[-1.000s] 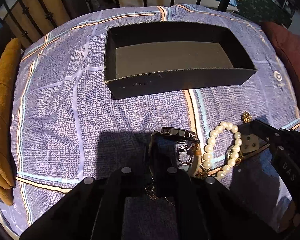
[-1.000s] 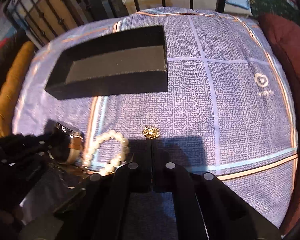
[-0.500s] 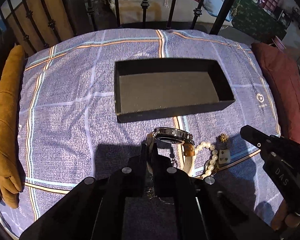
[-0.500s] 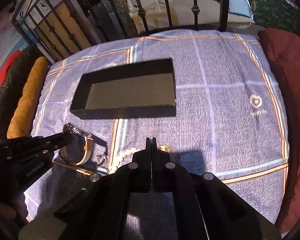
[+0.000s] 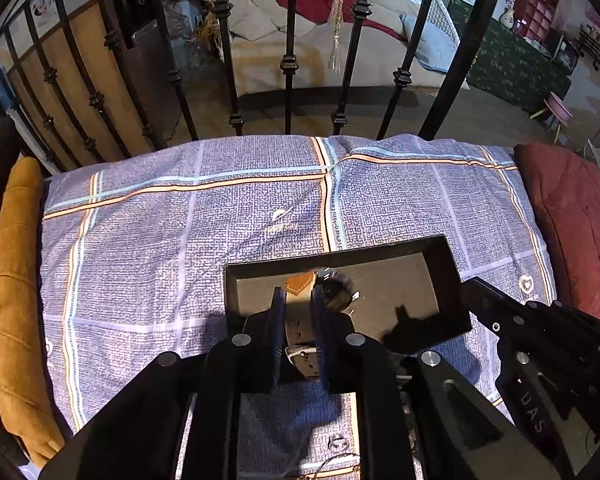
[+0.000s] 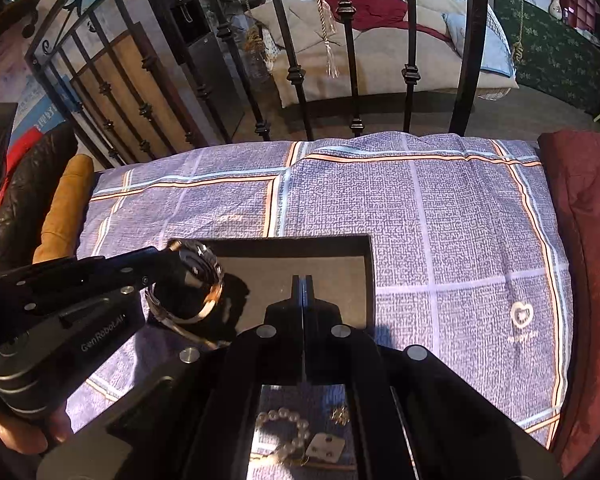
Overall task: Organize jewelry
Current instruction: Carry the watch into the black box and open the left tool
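- Watch (image 5: 300,320) with a metal case and tan leather strap hangs above the left part of the black tray (image 5: 452,268), its strap running between the fingers of the left gripper (image 5: 298,300); the case shows blurred.
- Left gripper's jaws are opening, the strap lying in the gap between them; whether the pads press it cannot be told.
- From the right wrist view, the watch case (image 6: 198,276) sits at the left gripper's tip, over the tray's left end.
- Right gripper (image 6: 302,284) has its fingers pressed together, nothing seen between them, above the tray's middle.
- Pearl bracelet (image 6: 286,428), a small gold piece (image 6: 340,414) and a white tag (image 6: 326,446) lie on the purple checked cloth (image 6: 440,220), near one another, on the near side of the tray.
- Mustard cushion (image 5: 16,280) flanks the cloth on the left, a dark red cushion (image 5: 572,232) on the right; black iron bars (image 5: 288,60) stand behind.
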Demonstrator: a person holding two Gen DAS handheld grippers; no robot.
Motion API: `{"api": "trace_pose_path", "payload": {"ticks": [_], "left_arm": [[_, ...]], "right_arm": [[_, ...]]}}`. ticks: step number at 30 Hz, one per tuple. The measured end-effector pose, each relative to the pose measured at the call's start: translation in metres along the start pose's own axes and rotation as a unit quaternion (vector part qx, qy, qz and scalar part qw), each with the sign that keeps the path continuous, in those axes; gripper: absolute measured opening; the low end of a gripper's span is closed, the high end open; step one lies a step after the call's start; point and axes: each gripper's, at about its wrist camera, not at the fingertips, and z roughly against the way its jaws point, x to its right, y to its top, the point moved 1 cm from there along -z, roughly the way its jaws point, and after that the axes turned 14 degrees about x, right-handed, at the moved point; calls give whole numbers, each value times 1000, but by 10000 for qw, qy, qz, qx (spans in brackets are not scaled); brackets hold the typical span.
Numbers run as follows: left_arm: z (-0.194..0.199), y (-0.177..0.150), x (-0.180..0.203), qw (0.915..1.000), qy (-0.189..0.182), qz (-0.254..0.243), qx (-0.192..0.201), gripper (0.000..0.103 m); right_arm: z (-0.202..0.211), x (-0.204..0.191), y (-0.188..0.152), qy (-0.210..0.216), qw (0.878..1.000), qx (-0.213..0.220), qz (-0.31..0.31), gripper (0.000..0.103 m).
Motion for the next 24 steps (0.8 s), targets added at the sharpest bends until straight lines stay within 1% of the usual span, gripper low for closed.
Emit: {"api": "trace_pose_path", "payload": {"ticks": [1,2,3,4,6,7,8,9,10,11,12,15,20,22,24], "left_arm": [[-3,1,-1,10000,31,39,4,24],[-6,1,-1,9999,85,63,-19,37],[-7,2,-2,9998,198,73,-25,74],[-7,3,-2,9995,316,58,23,91],[-3,5,0,9992,341,-82,191,91],[-2,4,0,9989,391,-154,187,92],[-2,2,-1,9986,460,-210,151,92],[-1,0,-4,9982,536,-239,117,93],[1,-3,-8,9978,614,-213,99,94],[3,-7,-12,9979,626,-160,73,94],[7,-13,-17,9982,590,-87,37,95],[20,-39,-31,9983,561,110,-109,95],[39,-96,-33,9979,419,209,-449,95],[42,-116,-29,9975,347,187,-589,95],[41,-132,-23,9964,387,95,-752,95]], "right_arm": [[-3,1,0,-19,10000,-18,8,1],[-6,2,1,-32,10000,-56,2,1],[-9,3,1,-62,9999,-94,-20,1],[-12,5,2,-94,9998,-136,-55,1],[-15,6,1,-137,9997,-200,-49,2],[-16,8,1,-167,9996,-243,-34,8],[-16,9,-1,-185,9995,-264,-26,25],[-16,11,-2,-232,9993,-281,-22,40],[-13,13,-5,-419,9987,-306,-7,63],[-10,16,-9,-506,9983,-299,-7,74],[-4,19,-12,-405,9989,-224,-38,74],[10,23,-29,-443,9986,-269,72,74],[33,23,-76,-460,9967,-611,281,74],[37,22,-95,-432,9957,-772,283,71],[38,20,-109,-413,9945,-931,250,68]]}}
